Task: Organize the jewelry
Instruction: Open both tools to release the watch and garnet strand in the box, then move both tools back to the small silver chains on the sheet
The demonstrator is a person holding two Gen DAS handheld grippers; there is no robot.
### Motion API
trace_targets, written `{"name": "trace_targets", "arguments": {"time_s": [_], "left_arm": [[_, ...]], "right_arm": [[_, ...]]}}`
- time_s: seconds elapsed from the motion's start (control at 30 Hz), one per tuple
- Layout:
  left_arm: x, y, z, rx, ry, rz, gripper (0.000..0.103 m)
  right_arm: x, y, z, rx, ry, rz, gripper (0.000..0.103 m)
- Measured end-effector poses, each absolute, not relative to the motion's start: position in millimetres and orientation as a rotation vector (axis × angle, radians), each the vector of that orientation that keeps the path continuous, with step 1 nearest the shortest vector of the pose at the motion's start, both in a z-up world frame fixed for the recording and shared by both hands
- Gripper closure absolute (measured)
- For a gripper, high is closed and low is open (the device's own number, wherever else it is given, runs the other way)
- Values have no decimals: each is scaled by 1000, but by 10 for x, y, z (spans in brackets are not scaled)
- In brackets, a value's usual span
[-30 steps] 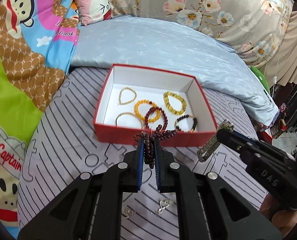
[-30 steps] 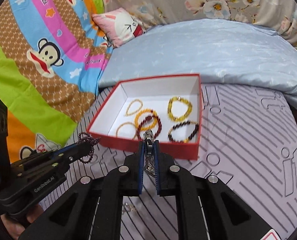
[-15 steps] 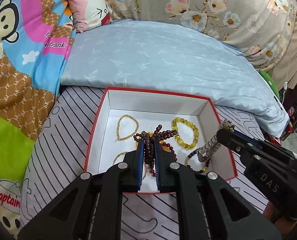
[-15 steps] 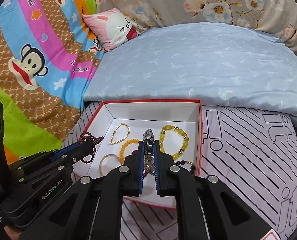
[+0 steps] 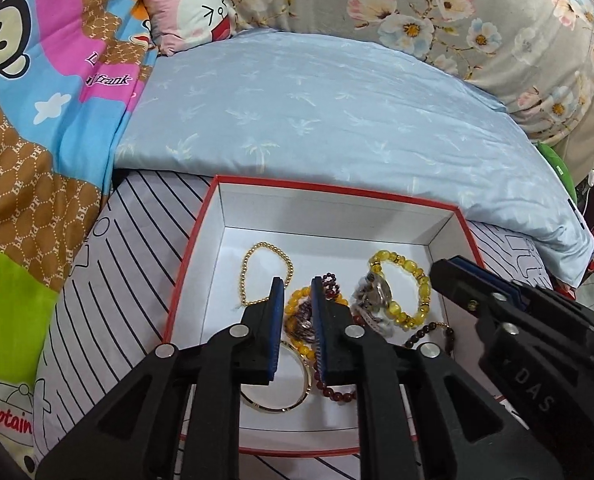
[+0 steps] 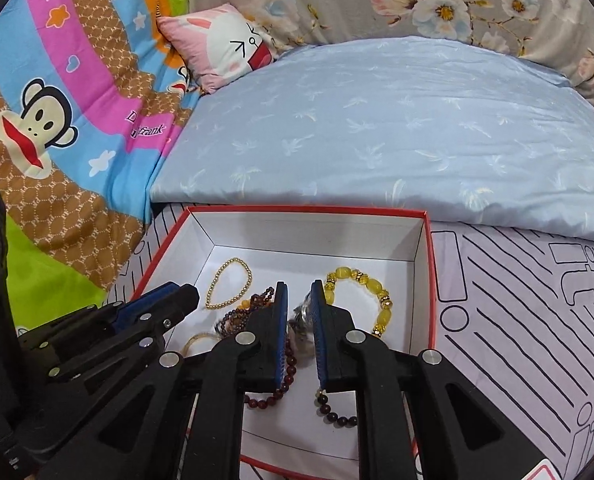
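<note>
A red box (image 5: 337, 186) (image 6: 305, 209) with a white inside lies on the striped sheet and holds several bead bracelets. My left gripper (image 5: 297, 286) hangs over its middle, jaws opening. The dark red bead string (image 5: 301, 316) lies loose under the gap, on an orange bracelet (image 5: 293, 300). My right gripper (image 6: 299, 288) hangs just to the right of it, jaws opening too. The metal watch (image 5: 373, 296) (image 6: 303, 316) rests on the box floor below its fingers, beside a yellow bead bracelet (image 5: 413, 268) (image 6: 371, 282). Each gripper shows in the other's view (image 5: 457, 276) (image 6: 177, 300).
A thin gold bead bracelet (image 5: 244, 276) lies at the box's left and a gold bangle (image 5: 273, 406) near its front wall. A pale blue pillow (image 5: 317, 112) lies right behind the box. A cartoon blanket (image 5: 37, 120) rises on the left, with a pink cushion (image 6: 225, 44) behind.
Both grippers moved forward from the box's front wall to over its inside. Their jaws parted, and the bead string and the watch dropped out of them into the box.
</note>
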State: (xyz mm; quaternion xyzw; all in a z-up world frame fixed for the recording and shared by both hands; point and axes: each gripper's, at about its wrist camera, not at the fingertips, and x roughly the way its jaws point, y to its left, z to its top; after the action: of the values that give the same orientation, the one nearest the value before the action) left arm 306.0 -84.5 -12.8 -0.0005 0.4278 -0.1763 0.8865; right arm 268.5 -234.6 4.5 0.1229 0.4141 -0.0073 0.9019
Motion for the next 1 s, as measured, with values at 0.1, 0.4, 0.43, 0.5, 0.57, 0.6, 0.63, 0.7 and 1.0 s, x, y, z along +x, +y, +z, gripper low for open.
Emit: {"name": "trace_targets", "arguments": {"time_s": [0.1, 0.4, 0.43, 0.5, 0.57, 0.6, 0.63, 0.7, 1.0], "left_arm": [[3061, -820, -142, -9, 901, -365, 90], [2867, -783, -119, -12, 910, -375, 90], [2836, -779, -113, -12, 911, -376, 90], [2773, -783, -98, -10, 911, -376, 90], [2706, -777, -88, -12, 912, -378, 90], [2677, -773, -86, -11, 912, -379, 90], [2640, -771, -82, -8, 912, -378, 90], [2573, -765, -74, -3, 912, -381, 90], [2227, -587, -26, 2, 908, -378, 90]], "right_arm": [[2611, -2372, 45, 256, 854, -22, 90], [2318, -2331, 32, 281, 868, -9, 90], [2283, -2322, 40, 281, 866, -9, 90], [2202, -2308, 58, 280, 864, -12, 90], [2134, -2299, 70, 283, 868, -9, 90], [2109, -2287, 75, 285, 869, -8, 90], [2067, -2277, 87, 286, 868, -9, 90], [1990, -2249, 108, 284, 866, -7, 90], [1619, -2128, 166, 272, 866, 6, 90]]}}
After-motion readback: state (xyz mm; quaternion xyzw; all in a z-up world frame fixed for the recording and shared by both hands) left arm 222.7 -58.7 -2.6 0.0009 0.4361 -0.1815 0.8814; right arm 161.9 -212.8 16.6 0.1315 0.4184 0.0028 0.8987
